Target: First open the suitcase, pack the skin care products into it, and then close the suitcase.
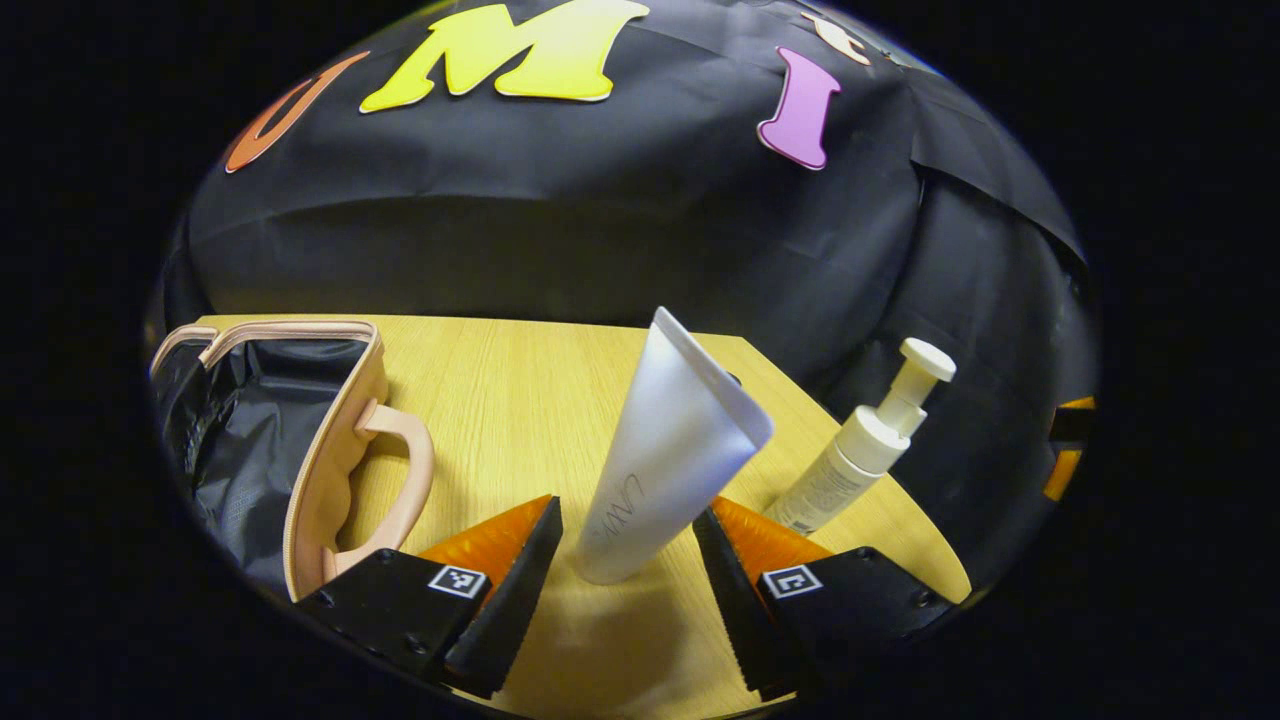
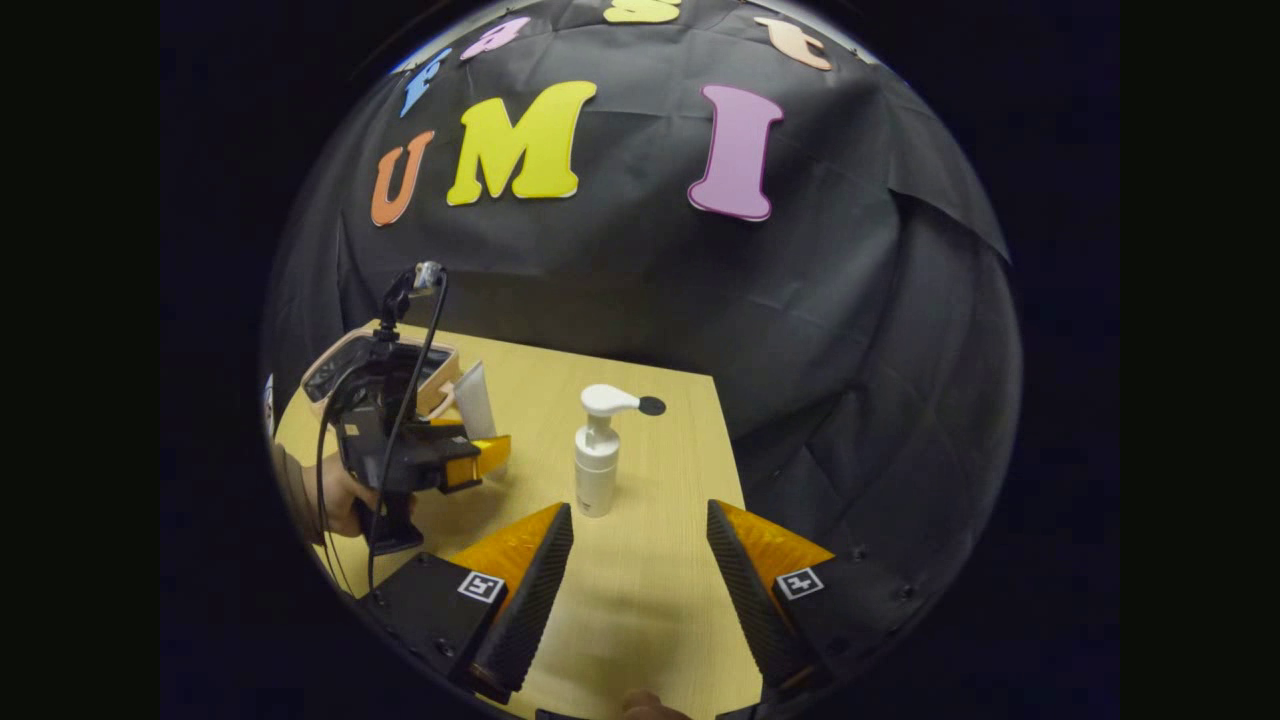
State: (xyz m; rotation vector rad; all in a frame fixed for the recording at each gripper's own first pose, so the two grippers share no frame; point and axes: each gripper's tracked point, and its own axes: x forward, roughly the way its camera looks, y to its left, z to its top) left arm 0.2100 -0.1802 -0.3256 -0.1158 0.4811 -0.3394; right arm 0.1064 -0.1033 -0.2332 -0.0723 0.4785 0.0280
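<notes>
Left of the tube (image 1: 665,455) the suitcase (image 1: 290,440) lies open, nothing in the part I see. I have my left gripper (image 1: 625,590) spread around the standing tube, not yet pinching. Right of it the pump bottle (image 1: 868,445) waits, my right gripper (image 2: 640,585) spread and empty; packing and closing remain.

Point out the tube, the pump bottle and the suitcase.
tube (image 1: 655,460), left gripper view: middle of its body.
pump bottle (image 2: 597,470), right gripper view: on its body, below the pump.
suitcase (image 1: 405,470), left gripper view: on its handle.
</notes>
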